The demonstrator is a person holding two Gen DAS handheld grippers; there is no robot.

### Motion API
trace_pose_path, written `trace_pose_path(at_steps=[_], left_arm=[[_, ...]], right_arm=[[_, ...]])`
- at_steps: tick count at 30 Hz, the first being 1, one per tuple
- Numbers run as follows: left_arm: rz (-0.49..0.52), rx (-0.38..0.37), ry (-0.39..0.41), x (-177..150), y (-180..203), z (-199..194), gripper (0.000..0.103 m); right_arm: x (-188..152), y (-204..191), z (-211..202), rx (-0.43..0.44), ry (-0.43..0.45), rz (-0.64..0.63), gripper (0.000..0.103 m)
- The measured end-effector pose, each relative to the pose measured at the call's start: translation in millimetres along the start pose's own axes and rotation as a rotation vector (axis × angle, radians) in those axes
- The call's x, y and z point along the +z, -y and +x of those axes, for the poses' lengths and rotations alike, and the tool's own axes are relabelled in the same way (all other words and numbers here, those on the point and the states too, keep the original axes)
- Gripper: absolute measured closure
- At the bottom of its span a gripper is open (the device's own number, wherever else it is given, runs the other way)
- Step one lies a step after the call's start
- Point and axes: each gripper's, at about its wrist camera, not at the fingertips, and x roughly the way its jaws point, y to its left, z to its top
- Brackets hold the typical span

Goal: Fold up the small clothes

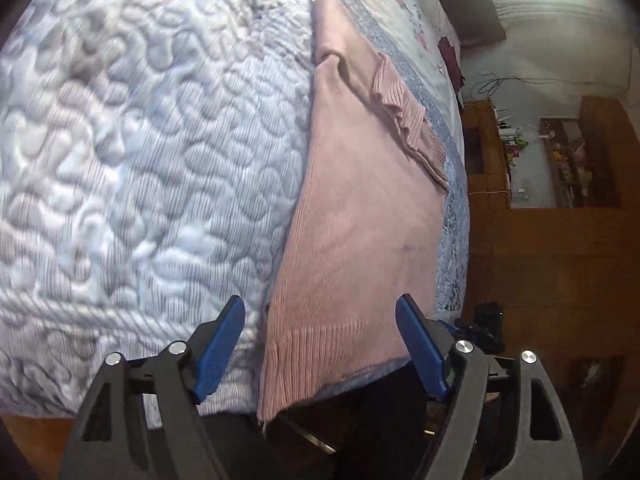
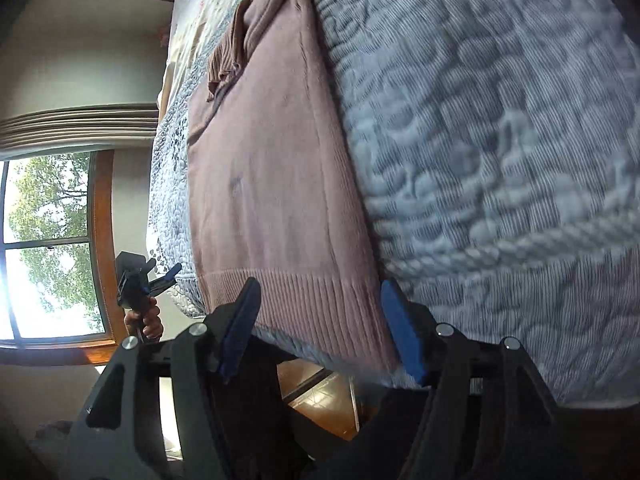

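While the pink sweater [image 1: 360,208] lies flat on the quilted bed [image 1: 140,160], both the left gripper [image 1: 320,344] and the right gripper [image 2: 320,328] gape empty near its ribbed hem.

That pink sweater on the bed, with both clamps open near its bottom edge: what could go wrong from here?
Two risks, I think. The pink sweater has its ribbed hem over the edge of the quilt, so a tug could slide it off. The sleeve lies bunched on top and may get folded in crooked. Both the left gripper and the right gripper are open, holding nothing.
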Motion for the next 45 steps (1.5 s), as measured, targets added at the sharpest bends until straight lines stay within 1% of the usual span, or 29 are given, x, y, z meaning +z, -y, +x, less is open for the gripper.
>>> trace_pose_path(at_steps=[3,5,6,9,12,13,15,17,21,22,23,24,25,28,29,30,31,33,34,36,37,38,39,40,41,43,45], left_arm=[[-0.047,-0.038,-0.028,-20,-10,6,0.025],[-0.068,-0.077,-0.068,-28,-12,17,0.025],[-0.071,-0.063,-0.083,-30,-12,23,0.025],[-0.085,-0.008,-0.12,-34,-16,42,0.025],[-0.07,0.081,-0.171,-39,-16,60,0.025],[-0.073,0.089,-0.187,-42,-16,64,0.025],[-0.06,0.082,-0.206,-45,-12,72,0.025],[-0.054,0.073,-0.206,-47,-8,79,0.025],[-0.092,0.036,-0.174,-42,-10,85,0.028],[-0.098,0.027,-0.175,-42,-11,88,0.033],[-0.106,0.02,-0.19,-43,-14,89,0.049],[-0.113,0.02,-0.201,-44,-16,92,0.059],[-0.113,0.027,-0.199,-45,-17,93,0.061],[-0.117,0.025,-0.182,-47,-21,91,0.062],[-0.113,0.029,-0.171,-48,-23,86,0.062],[-0.11,0.027,-0.161,-48,-22,85,0.059],[-0.113,0.018,-0.155,-48,-23,83,0.055],[-0.119,0.004,-0.152,-46,-23,86,0.051],[-0.121,0.005,-0.153,-48,-27,85,0.051],[-0.135,-0.008,-0.15,-46,-26,90,0.052],[-0.143,-0.006,-0.143,-46,-26,90,0.061],[-0.149,-0.01,-0.144,-46,-26,92,0.068],[-0.153,-0.019,-0.146,-48,-27,91,0.083],[-0.154,-0.019,-0.141,-52,-30,87,0.09],[-0.153,-0.016,-0.136,-54,-31,85,0.093],[-0.171,-0.04,-0.115,-59,-34,79,0.094],[-0.188,-0.077,-0.077,-62,-34,71,0.095]], right_arm=[[-23,6,5,0.038,-0.01,0.019,0.041],[-28,3,12,0.027,-0.006,0.007,0.041],[-30,3,16,0.012,-0.006,0.003,0.041],[-27,4,31,0.006,-0.015,0.021,0.041],[-21,-4,45,-0.006,-0.016,0.023,0.042],[-22,-4,45,-0.003,-0.015,0.025,0.042],[-24,-1,45,0.001,-0.021,0.021,0.041],[-27,-1,47,0.008,-0.03,0.019,0.04],[-28,4,53,0.02,-0.039,0.028,0.04],[-27,6,54,0.023,-0.04,0.032,0.04],[-27,6,54,0.028,-0.042,0.035,0.04],[-27,7,53,0.031,-0.044,0.032,0.041],[-26,9,51,0.035,-0.042,0.033,0.044],[-24,19,40,0.039,-0.014,0.048,0.048],[-24,17,36,0.011,-0.001,0.038,0.043],[-24,16,32,-0.024,0.01,0.02,0.042],[-25,15,32,-0.034,0.006,0.007,0.044],[-27,16,39,-0.027,-0.032,0.004,0.044],[-29,15,45,-0.03,-0.05,-0.006,0.043],[-30,15,52,-0.008,-0.067,-0.005,0.044],[-30,17,52,-0.001,-0.061,0.001,0.051],[-30,19,52,0.014,-0.059,0.012,0.062],[-30,22,51,0.027,-0.055,0.025,0.068],[-32,25,49,0.04,-0.052,0.032,0.085],[-34,28,48,0.052,-0.053,0.038,0.093],[-38,28,44,0.076,-0.035,0.038,0.094],[-40,26,36,0.109,-0.006,0.046,0.095]])
